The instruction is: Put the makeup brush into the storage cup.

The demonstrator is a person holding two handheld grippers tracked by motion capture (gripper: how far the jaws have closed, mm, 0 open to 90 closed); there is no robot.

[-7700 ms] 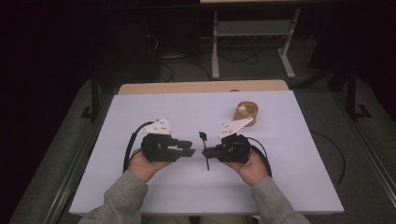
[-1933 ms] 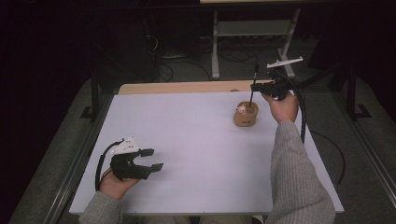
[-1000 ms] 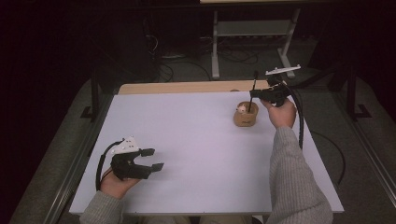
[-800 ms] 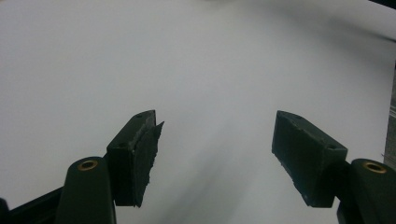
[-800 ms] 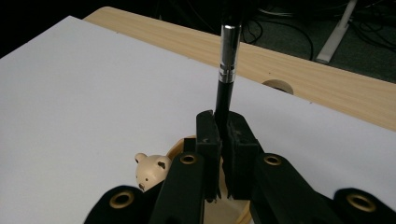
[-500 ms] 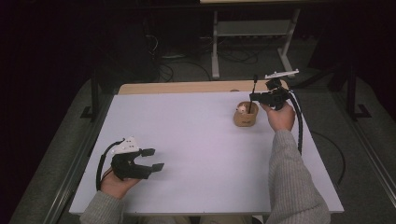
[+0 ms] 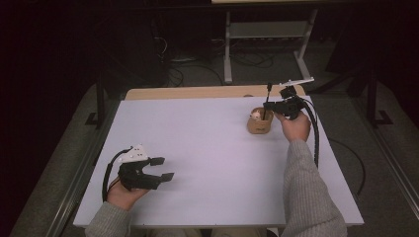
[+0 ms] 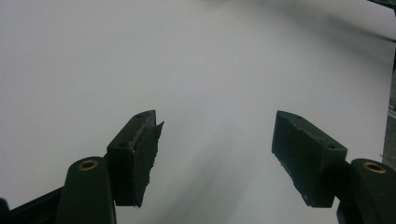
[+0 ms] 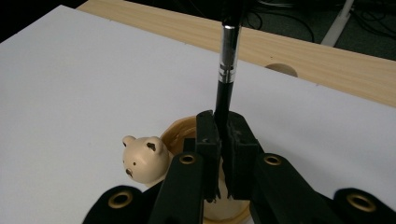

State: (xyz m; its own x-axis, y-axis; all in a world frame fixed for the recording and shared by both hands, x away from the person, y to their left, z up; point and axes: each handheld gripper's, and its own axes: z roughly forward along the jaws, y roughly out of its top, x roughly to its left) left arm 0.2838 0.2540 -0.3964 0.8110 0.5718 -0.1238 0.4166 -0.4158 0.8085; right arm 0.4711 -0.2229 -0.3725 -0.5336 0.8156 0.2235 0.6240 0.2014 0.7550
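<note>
Dark room, cables and a metal stand (image 7: pixel 267 34) beyond a white table (image 7: pixel 212 143) with a wooden strip along its far edge. Right gripper (image 9: pixel 223 140) clenched on a black pen (image 9: pixel 226 70), held upright, lower end in the wooden bear cup (image 7: pixel 259 121) at the table's far right. Left gripper (image 7: pixel 160 168), jaws spread and holding nothing, rests near left, over bare white surface.

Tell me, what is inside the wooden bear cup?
The pen, clamped upright by the right gripper, stands over the wooden bear cup. The jaws cover the cup's inside, so its contents and the pen's tip stay hidden.
</note>
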